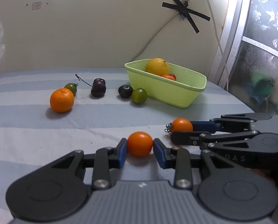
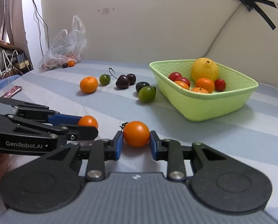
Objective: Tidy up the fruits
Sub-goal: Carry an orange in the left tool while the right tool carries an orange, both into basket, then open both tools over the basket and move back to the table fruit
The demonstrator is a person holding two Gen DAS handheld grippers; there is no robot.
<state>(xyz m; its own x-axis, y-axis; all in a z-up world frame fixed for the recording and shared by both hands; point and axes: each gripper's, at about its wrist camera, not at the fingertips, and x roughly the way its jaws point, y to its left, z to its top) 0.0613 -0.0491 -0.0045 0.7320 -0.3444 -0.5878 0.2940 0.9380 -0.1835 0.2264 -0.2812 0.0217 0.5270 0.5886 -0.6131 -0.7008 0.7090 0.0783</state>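
The left hand-held gripper was clamped on an orange cherry tomato, its blue pads pressed against both sides of the fruit, just above the blue-and-white striped sheet of what looked like a bed. The right hand-held gripper was likewise clamped on a second orange tomato, one with a small dark stem on its left side. The two grippers sat close beside each other near the front edge of the bed, each showing in the other's camera.

A light green plastic basket stood toward the right side of the bed, near the back wall. Inside it lay a large yellow citrus fruit, a few small oranges and red cherry tomatoes.

Left of the basket, a loose row of fruit rested on the sheet: a green tomato touching a dark round fruit just behind it, then two dark cherries with a curling stem, a smaller green tomato, and a mandarin at the left end of the row.

A crumpled clear plastic bag lay at the back left corner of the bed against the wall, with a small orange fruit and a dark one at its foot. Black tape in a cross held a cable to the wall above the basket.
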